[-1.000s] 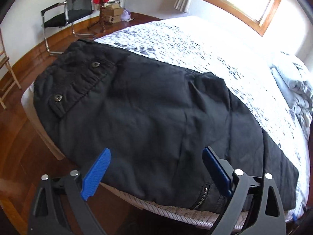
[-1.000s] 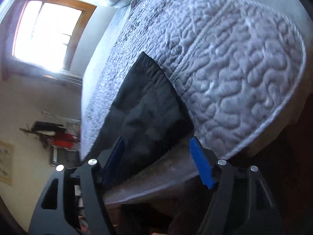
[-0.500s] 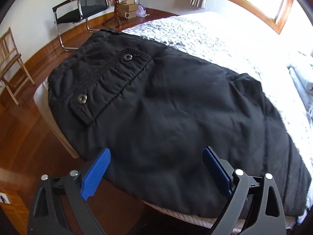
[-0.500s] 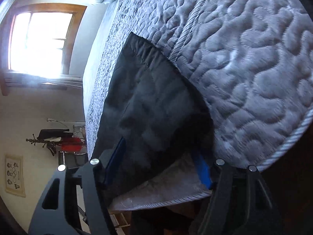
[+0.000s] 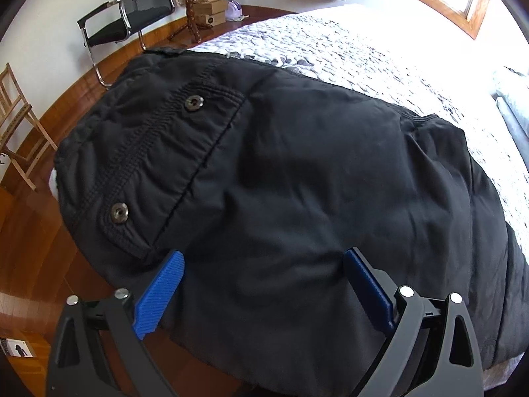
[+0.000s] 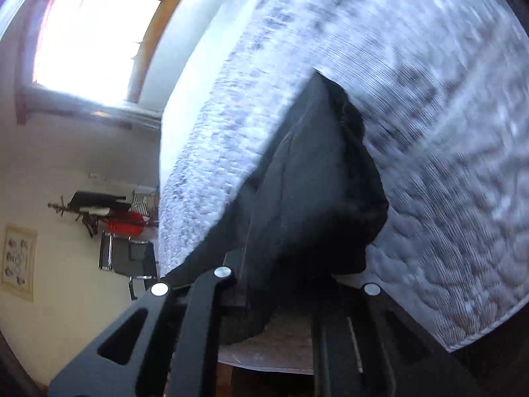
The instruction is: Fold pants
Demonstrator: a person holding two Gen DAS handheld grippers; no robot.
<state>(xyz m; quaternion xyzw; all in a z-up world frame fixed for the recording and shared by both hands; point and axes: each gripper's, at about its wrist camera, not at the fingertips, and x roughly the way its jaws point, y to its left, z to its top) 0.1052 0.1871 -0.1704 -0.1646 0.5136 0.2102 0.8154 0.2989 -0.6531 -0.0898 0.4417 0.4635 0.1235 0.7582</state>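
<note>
Barely begun: pants (image 5: pixel 297 198) flat along the bed (image 5: pixel 347 43) edge w/ no fold yet, my right fingers (image 6: pixel 284 284) just clamped on the hem, left fingers (image 5: pixel 264 284) wide open, holding nothing.

Left jaws wide (right jaws clamped).

One pair black pants (image 5: pixel 297 182); two metal snap buttons (image 5: pixel 194 103) on its pocket flap. One bed with quilted cover (image 5: pixel 330 46). Two chairs: one black mesh armchair (image 5: pixel 129 23), one wooden folding chair (image 5: pixel 16 122). Three stacked cardboard boxes (image 5: pixel 210 8). One window (image 6: pixel 92 39). One wall poster (image 6: pixel 18 261). Two grippers: left gripper (image 5: pixel 264 264), right gripper (image 6: pixel 284 284).
</note>
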